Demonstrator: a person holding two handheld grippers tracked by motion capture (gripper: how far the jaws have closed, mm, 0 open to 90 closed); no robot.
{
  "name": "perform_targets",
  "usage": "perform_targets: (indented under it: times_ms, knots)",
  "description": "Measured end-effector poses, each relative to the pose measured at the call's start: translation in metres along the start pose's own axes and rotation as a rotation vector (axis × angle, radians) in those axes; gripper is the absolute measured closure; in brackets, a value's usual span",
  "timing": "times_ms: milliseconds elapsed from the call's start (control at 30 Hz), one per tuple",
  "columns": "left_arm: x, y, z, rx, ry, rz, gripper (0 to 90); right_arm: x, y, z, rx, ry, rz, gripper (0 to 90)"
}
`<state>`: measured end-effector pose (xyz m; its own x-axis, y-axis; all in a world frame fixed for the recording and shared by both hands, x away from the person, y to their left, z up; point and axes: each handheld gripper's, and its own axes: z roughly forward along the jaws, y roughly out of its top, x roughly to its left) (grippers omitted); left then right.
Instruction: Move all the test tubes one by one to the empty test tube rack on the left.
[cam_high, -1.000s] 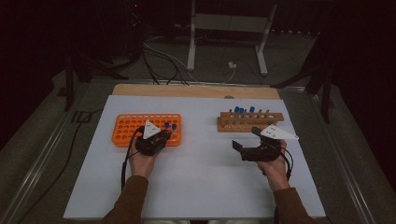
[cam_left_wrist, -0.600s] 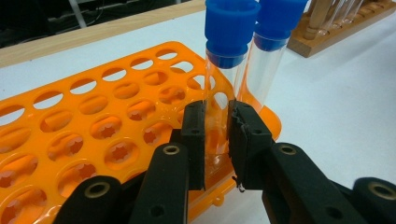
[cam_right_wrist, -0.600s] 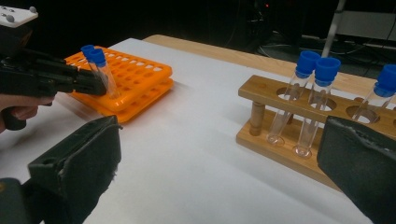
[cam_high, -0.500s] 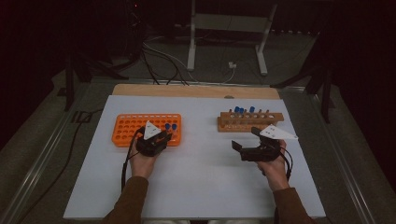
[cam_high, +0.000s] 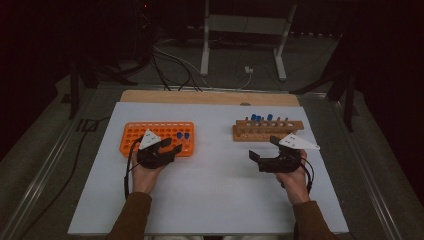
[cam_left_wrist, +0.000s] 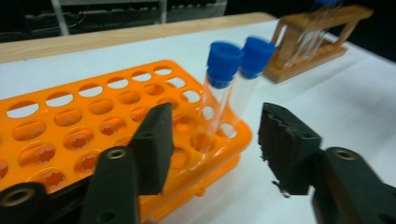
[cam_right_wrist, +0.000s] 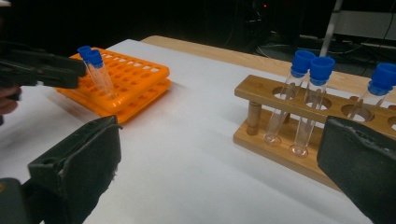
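high view: from above the near edge, facing forward and down over the whole table (cam_high: 210, 200).
left gripper view: low and close, facing the orange rack (cam_left_wrist: 93, 135), with the wooden rack (cam_left_wrist: 317, 42) far beyond.
right gripper view: low, near the wooden rack (cam_right_wrist: 285, 140), looking left across the table.
shared: all three views take in both racks.

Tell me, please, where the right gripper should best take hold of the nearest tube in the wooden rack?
Probably just below the blue cap of that tube, coming from the table's front side: it stands nearly upright, the wooden rack hides its middle, and a second tube stands close beside it.
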<state>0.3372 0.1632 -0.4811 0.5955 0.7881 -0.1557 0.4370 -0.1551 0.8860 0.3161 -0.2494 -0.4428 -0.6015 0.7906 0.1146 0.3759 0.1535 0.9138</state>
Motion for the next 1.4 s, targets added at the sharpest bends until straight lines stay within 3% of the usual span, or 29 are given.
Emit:
perform_targets:
  times_ms: [133, 267, 500, 833, 1133, 1400]
  knots:
    - [-0.003, -0.001, -0.016, -0.025, 0.008, 0.017, 33.4, -0.001, 0.0, 0.0, -0.002, -0.004, 0.001, 0.0]
    - [-0.002, -0.002, -0.029, -0.026, 0.058, 0.035, 19.2, -0.001, 0.0, 0.0, -0.001, -0.007, 0.0, 0.0]
    - [-0.001, -0.007, -0.051, -0.062, 0.099, 0.027, 3.0, -0.003, 0.002, 0.001, -0.002, -0.019, -0.003, 0.0]
    - [0.0, -0.009, -0.068, -0.109, 0.101, 0.028, 0.6, -0.011, 0.01, 0.001, 0.006, -0.073, -0.026, 0.0]
    - [-0.002, -0.012, -0.064, -0.101, 0.127, 0.047, 0.6, -0.025, 0.023, 0.003, -0.005, -0.124, -0.03, 0.0]
    - [-0.003, -0.014, -0.062, -0.102, 0.137, 0.045, 0.6, -0.047, 0.028, 0.012, -0.001, -0.192, 0.009, 0.0]
